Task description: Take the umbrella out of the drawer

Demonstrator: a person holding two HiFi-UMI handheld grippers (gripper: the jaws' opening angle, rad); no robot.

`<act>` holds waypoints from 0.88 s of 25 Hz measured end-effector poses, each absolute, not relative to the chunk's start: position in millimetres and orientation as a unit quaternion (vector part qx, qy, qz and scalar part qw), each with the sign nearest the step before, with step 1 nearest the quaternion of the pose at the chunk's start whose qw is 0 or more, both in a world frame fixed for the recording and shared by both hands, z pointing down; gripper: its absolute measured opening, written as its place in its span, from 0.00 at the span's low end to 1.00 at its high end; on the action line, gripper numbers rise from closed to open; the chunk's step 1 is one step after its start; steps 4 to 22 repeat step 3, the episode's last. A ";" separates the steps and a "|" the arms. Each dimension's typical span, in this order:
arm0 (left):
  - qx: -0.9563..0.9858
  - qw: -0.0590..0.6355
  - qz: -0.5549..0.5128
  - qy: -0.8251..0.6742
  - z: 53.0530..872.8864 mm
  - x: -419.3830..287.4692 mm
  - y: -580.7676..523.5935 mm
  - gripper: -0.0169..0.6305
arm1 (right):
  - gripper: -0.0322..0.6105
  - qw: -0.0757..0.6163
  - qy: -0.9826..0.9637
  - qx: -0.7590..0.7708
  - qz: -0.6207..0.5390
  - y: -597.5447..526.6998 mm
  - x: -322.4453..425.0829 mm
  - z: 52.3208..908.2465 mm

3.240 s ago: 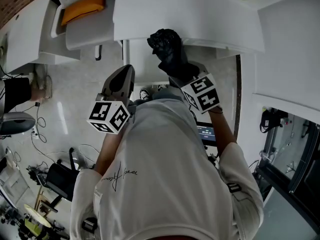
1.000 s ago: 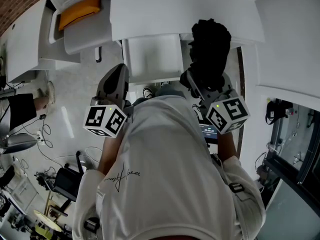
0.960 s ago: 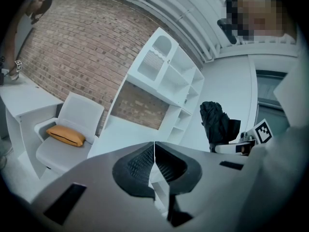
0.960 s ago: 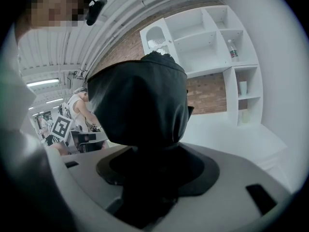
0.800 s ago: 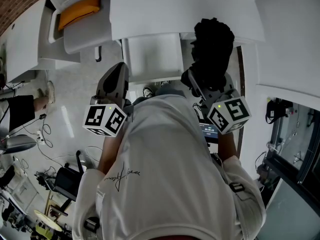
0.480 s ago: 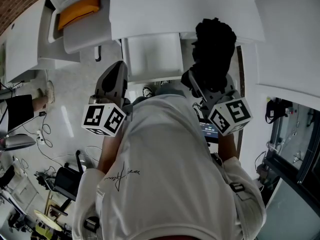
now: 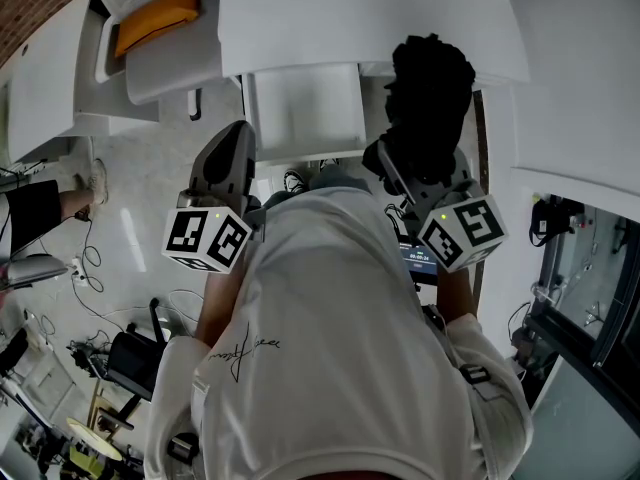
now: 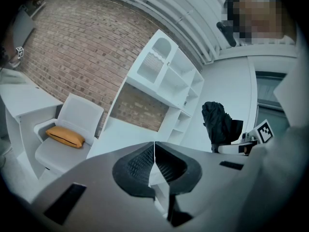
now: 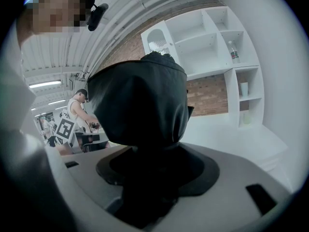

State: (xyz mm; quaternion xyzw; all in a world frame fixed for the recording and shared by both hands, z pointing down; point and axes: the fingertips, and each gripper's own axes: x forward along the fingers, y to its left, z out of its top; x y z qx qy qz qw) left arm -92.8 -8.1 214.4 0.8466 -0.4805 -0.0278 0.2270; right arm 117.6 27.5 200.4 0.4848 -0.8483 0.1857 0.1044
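The umbrella (image 7: 430, 93), black and folded with its fabric bunched, is out of the drawer (image 7: 305, 118). It is held upright in the right gripper (image 7: 415, 168), and the head view places it just right of the drawer's right edge. In the right gripper view the jaws are clenched on the umbrella's lower part, and the bundle (image 9: 140, 105) fills the space above them. The right gripper (image 9: 149, 170) carries nothing else.

The left gripper (image 7: 235, 153) hangs just left of the drawer's front corner. Its jaws are pressed together with nothing between them (image 8: 154, 166). From that side the umbrella (image 8: 219, 124) shows well apart to the right.

The drawer stands pulled out below the white counter (image 7: 370, 18), and its bottom shows plain white. To the left a white armchair (image 7: 150, 38) holds an orange cushion (image 7: 165, 16), also seen from the left gripper (image 8: 65, 135).

A white shelf unit (image 9: 212, 37) stands against a brick wall (image 8: 77, 47). One upper compartment holds a bottle (image 9: 233, 52) and a lower one holds a cup (image 9: 244, 88).

Open floor (image 7: 150, 188) lies left of the person, with cables (image 7: 90, 268) across it further out. White furniture edges close in on the right.
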 end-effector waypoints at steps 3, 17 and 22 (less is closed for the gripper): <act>0.847 0.228 -0.028 -0.480 214.4 -91.9 -7.3 0.05 | 0.44 0.106 -0.848 0.484 0.187 28.1 118.4 200.2; 0.847 0.228 -0.028 -0.480 214.4 -91.9 -7.3 0.05 | 0.44 0.106 -0.848 0.484 0.187 28.1 118.4 200.2; 0.847 0.228 -0.028 -0.480 214.4 -91.9 -7.3 0.05 | 0.44 0.106 -0.848 0.484 0.187 28.1 118.4 200.2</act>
